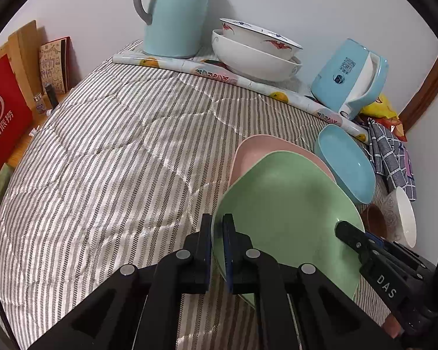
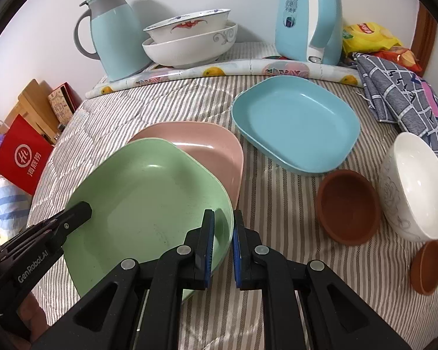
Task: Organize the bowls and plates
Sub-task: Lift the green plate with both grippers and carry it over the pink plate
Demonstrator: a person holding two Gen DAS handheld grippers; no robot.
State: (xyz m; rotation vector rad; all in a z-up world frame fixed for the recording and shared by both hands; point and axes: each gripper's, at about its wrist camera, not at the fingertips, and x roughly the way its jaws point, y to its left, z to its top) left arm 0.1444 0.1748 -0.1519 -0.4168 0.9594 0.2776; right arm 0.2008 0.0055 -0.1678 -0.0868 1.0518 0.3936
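Observation:
A green plate point(image 1: 289, 204) point(image 2: 149, 192) is tilted, its far edge resting on a pink plate point(image 1: 248, 151) point(image 2: 207, 145) on the striped cloth. My left gripper point(image 1: 217, 227) is shut on the green plate's left rim; it also shows in the right wrist view point(image 2: 81, 208). My right gripper point(image 2: 223, 221) is shut on the plate's right rim; it also shows in the left wrist view point(image 1: 343, 227). A blue plate point(image 2: 295, 122) point(image 1: 346, 163) lies to the right. A white bowl point(image 2: 414, 186) and two brown bowls point(image 2: 347, 207) point(image 2: 426, 265) sit at the right.
Two stacked white bowls point(image 2: 189, 38) point(image 1: 257, 49) stand at the back between a blue jug point(image 2: 114, 32) and a blue kettle point(image 2: 309, 17). A checked cloth point(image 2: 403, 99) and snack bags point(image 2: 370, 38) lie at the back right. A red bag point(image 2: 20, 157) stands left.

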